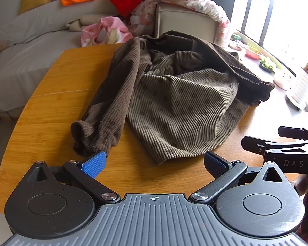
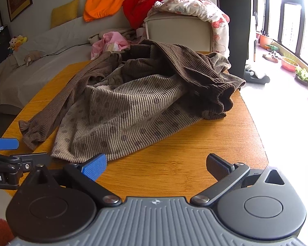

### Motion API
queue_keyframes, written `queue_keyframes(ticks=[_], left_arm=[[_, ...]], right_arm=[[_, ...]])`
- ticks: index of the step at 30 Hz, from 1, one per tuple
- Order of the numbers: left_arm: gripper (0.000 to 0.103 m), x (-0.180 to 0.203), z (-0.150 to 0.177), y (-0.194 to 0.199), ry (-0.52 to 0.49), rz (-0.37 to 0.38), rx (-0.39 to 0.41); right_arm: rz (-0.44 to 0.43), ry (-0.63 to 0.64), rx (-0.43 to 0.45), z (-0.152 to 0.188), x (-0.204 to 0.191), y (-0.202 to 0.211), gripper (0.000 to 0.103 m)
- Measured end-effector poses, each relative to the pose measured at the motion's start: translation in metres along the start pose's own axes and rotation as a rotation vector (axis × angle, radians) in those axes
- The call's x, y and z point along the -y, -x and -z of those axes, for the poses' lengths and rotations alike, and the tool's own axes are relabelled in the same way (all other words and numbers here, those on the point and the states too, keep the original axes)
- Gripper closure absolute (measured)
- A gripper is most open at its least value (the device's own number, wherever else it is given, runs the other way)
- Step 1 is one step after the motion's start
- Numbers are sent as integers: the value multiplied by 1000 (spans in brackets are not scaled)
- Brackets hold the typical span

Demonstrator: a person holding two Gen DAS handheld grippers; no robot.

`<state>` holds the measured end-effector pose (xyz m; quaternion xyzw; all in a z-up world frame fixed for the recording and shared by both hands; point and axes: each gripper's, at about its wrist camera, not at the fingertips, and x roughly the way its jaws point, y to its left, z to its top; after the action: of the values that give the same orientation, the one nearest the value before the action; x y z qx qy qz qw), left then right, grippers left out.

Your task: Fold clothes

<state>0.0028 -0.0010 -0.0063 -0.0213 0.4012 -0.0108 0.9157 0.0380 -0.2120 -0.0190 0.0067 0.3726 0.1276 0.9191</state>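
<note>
**Folding not yet begun**

Corduroy garment [image 1: 174,94] lies crumpled in a heap on the wooden table [image 1: 51,102], one sleeve [image 1: 104,112] trailing toward its near edge. Nothing looks folded; spreading flat and every fold remain. Left gripper [image 1: 154,164] and right gripper [image 2: 156,166] hover just short of the garment, fingers spread, empty.

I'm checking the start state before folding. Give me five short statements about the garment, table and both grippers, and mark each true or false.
1. The brown corduroy garment lies crumpled on the wooden table. True.
2. The left gripper is shut on a sleeve. False: it is open, holding nothing.
3. The right gripper is open. True.
4. The garment is neatly folded. False: it is bunched.
5. An orange cloth lies on the table. False: it is on the sofa behind.
</note>
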Motion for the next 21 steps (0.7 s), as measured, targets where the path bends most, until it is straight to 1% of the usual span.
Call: queue_keyframes(ticks=[21], left_arm=[[0,1,0,-3,2,1,-17]], right_arm=[[-11,-5,-14,2,2,-4,0]])
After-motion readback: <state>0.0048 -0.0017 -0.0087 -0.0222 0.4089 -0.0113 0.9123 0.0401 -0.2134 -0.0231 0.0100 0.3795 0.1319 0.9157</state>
